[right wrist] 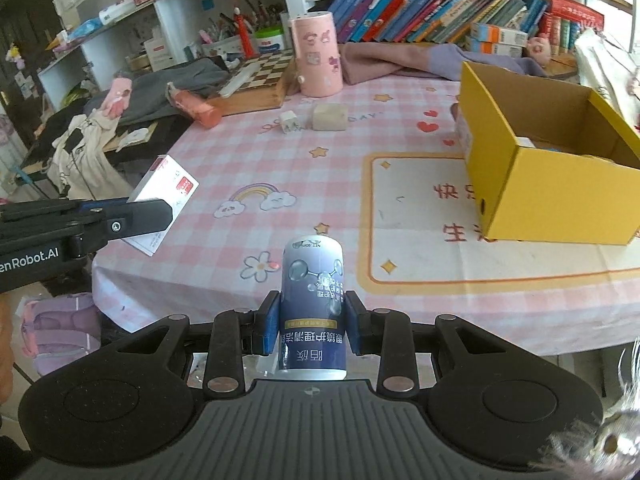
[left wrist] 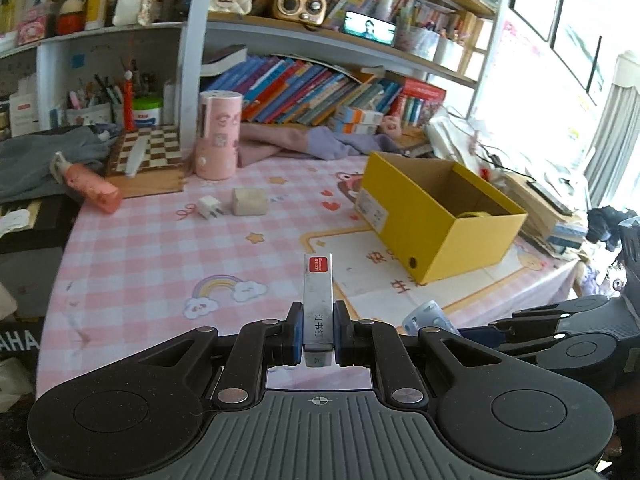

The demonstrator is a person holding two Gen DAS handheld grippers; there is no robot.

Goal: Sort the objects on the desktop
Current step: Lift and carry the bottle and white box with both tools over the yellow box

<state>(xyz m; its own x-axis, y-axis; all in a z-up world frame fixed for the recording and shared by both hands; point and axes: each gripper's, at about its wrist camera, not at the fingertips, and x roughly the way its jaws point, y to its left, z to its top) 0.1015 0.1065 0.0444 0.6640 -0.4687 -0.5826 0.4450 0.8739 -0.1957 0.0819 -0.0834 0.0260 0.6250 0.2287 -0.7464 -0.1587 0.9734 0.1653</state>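
A: Left hand-held gripper (left wrist: 318, 334) clamped narrow on staple box (left wrist: 318, 300), edge-on so it sits flat between pads. Carried low above table (left wrist: 140, 260).

B: Right hand-held gripper (right wrist: 312, 326) gripping blue bottle (right wrist: 313, 304) round its middle. Yellow box (right wrist: 552, 184) open to the right, likely drop spot. Plug (right wrist: 287, 121), beige block (right wrist: 329, 117) left on table.
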